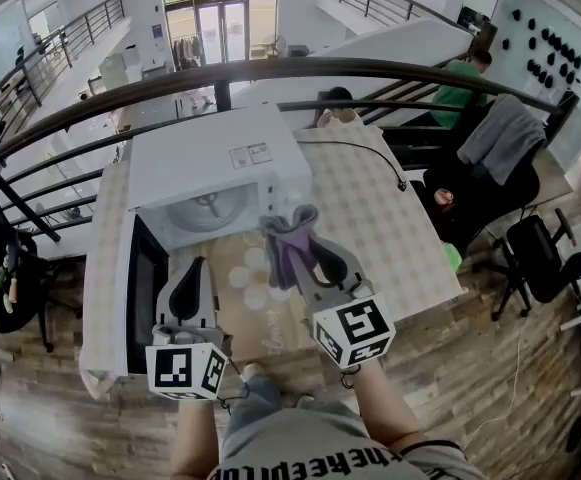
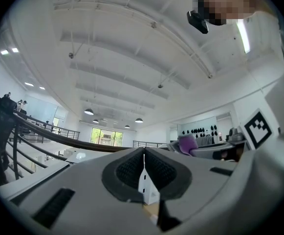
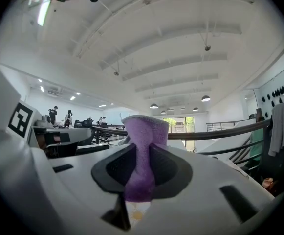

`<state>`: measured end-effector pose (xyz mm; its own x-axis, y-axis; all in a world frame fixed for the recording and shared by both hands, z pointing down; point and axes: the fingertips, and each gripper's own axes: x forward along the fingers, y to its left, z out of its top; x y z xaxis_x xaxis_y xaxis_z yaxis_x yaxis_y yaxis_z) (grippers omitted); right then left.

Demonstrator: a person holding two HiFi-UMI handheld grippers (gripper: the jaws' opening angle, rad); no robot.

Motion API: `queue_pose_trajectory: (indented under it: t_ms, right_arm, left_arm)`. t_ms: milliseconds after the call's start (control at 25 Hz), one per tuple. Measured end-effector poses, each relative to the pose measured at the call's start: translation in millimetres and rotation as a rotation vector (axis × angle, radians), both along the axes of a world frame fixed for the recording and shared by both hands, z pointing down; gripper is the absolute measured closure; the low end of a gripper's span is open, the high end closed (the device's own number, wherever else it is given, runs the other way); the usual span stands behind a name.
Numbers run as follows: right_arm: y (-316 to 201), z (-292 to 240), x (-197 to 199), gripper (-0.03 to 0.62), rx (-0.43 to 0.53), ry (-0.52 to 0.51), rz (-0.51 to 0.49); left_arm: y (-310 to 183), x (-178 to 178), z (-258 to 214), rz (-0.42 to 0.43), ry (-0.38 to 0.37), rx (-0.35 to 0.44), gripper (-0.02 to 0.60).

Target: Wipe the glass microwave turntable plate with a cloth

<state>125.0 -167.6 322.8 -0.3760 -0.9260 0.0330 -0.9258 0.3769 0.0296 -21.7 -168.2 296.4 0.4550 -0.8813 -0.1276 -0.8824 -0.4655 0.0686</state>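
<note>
We are pinching the cloth (image 3: 145, 129) in our right gripper (image 3: 142, 163), left gripper (image 2: 143, 166) closed empty, glass plate (image 1: 208, 208) sitting inside the microwave (image 1: 210, 158) at the table's (image 1: 370, 228) left edge; reaching in carelessly risks striking its frame.

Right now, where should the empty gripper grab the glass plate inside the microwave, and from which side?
Probably its near rim, coming in through the open front. The glass plate lies flat inside the microwave, walled in on the other sides. The left gripper is shut, so its fingers must open first.
</note>
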Motion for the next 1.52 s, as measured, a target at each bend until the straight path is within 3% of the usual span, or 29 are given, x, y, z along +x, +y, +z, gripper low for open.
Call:
queue_pose_trajectory:
  t_ms: [1520]
  right_arm:
    - [61.6,-33.9,14.4,0.508,0.112,0.016,0.0]
  left_arm:
    - [47.1,10.5,-15.3,-0.017,0.003,0.03,0.572]
